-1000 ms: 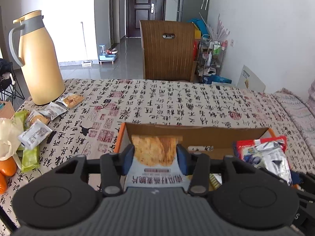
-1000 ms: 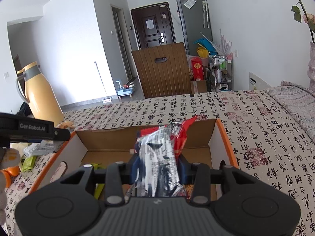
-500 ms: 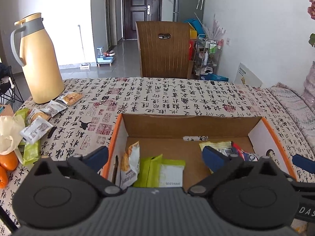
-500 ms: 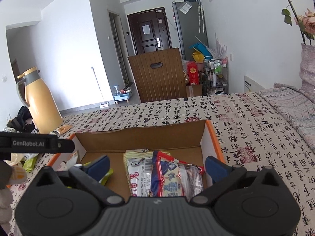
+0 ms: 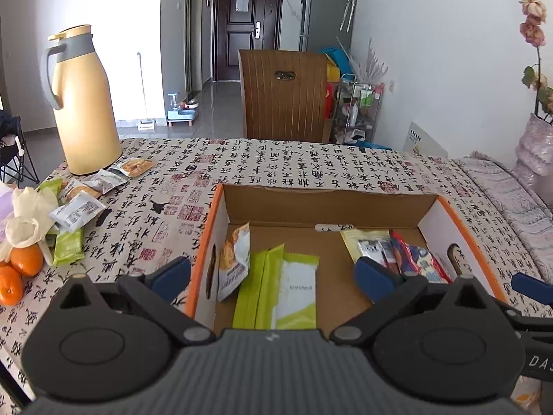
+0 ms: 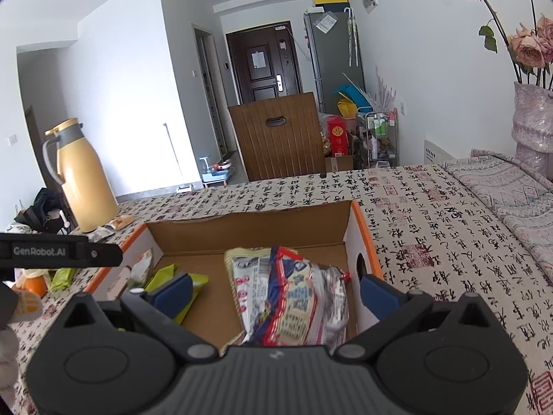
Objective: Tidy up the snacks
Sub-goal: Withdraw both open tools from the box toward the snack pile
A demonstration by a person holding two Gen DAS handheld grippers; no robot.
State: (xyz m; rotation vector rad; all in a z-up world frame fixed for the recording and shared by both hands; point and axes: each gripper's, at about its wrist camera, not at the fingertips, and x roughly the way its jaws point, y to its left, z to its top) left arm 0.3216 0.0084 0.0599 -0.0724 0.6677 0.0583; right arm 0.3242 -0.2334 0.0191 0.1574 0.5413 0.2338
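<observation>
An open cardboard box (image 5: 328,205) with orange edges sits on the table; it also shows in the right wrist view (image 6: 249,230). Inside lie a cracker packet (image 5: 235,261) leaning on the left wall, green packets (image 5: 276,287), and a red and silver packet (image 6: 293,297) on the right. My left gripper (image 5: 273,275) is open and empty above the box's near left. My right gripper (image 6: 276,288) is open and empty above the red packet. Several loose snack packets (image 5: 77,207) lie at the table's left.
A tall yellow thermos (image 5: 81,103) stands at the back left, oranges (image 5: 20,269) near the left edge. A wooden chair back (image 5: 283,97) is behind the table. A vase with flowers (image 6: 528,117) stands at the right.
Both grippers opened and let go of their packets: the cracker packet and the red and silver packet now lie in the box. Both grippers have risen and pulled back.
</observation>
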